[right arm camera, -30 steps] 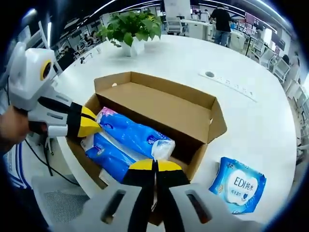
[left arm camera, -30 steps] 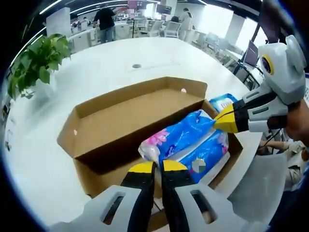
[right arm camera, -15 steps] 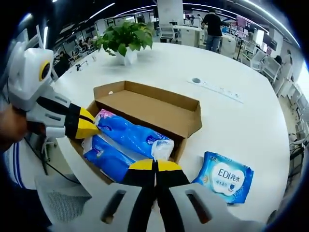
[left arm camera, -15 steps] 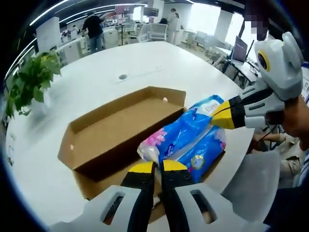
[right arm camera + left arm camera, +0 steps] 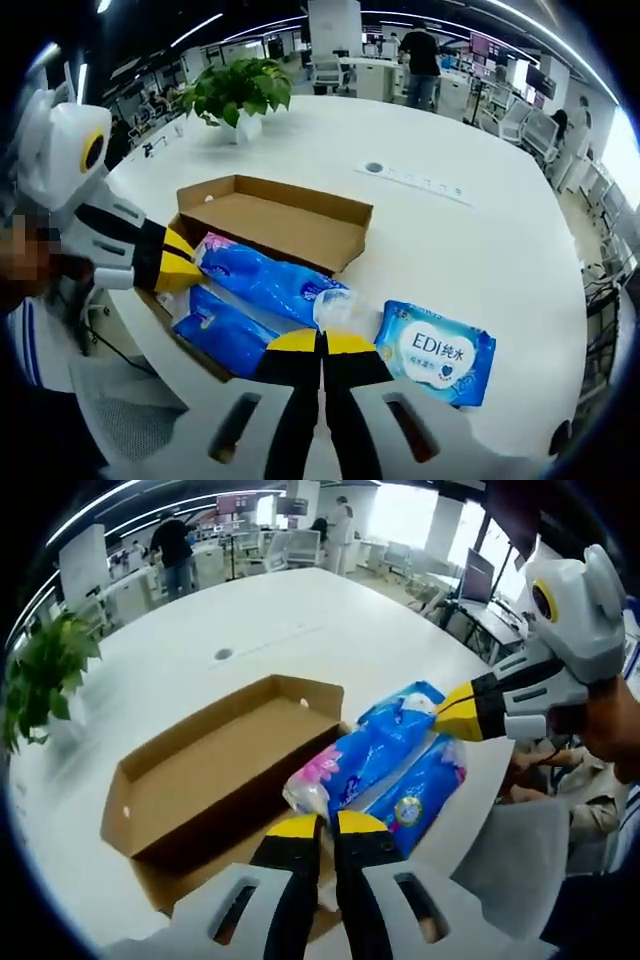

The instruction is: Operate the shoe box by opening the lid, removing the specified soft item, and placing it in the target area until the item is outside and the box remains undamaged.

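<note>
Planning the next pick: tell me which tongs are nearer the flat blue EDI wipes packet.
Right. The right tongs pinch the long blue plastic pack's end right beside the wipes packet; the left tongs pinch its far end, by the brown cardboard box.

wet-wipe pack [image 5: 437, 352] on the white table [image 5: 500, 250]: "EDI" in large letters, followed by Chinese characters reading 纯水 | blue tissue pack [image 5: 270, 282] in the shoe box [image 5: 270, 215]: print too small and blurred to read

Matt cardboard box [image 5: 215, 780], glossy plastic pack [image 5: 375, 760]
</note>
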Demonstrator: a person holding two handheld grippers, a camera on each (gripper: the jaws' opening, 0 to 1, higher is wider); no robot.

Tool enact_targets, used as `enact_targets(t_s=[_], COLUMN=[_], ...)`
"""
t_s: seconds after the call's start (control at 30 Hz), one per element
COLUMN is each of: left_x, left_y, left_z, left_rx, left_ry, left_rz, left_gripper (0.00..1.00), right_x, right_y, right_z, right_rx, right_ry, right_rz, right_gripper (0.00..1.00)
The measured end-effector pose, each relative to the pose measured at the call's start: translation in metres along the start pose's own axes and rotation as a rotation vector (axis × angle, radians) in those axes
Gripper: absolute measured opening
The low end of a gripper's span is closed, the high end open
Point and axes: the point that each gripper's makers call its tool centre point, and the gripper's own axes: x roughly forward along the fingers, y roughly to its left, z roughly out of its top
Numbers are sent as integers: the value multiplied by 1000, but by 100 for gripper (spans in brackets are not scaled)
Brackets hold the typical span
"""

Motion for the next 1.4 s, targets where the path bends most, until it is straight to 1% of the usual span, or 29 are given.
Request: enact_targets(t_s=[0.17,0.33,0.57,0.9,1.4], left_x=[12,27,45,72,107], left_y=[-18,-41,-63,-86,-117], left_z=[11,23,34,48,62], left_rx=[28,56,70,84,102], left_ry=[7,17,35,53,78], left_rz=[-25,-54,-81,-111,-143], left_gripper=[0,0,1,1,1], right_x=[-8,-17,-24,-27,-30], right_y=[-21,-45,-77,-111,-155], right_z=[-9,-18,-30,-41,-58], right_rx=[27,49,79,113,135], right_ry=[0,0,3,9,22], right_rz=[-19,-44,-67,-91,-112], right_gripper=[0,0,0,0,0])
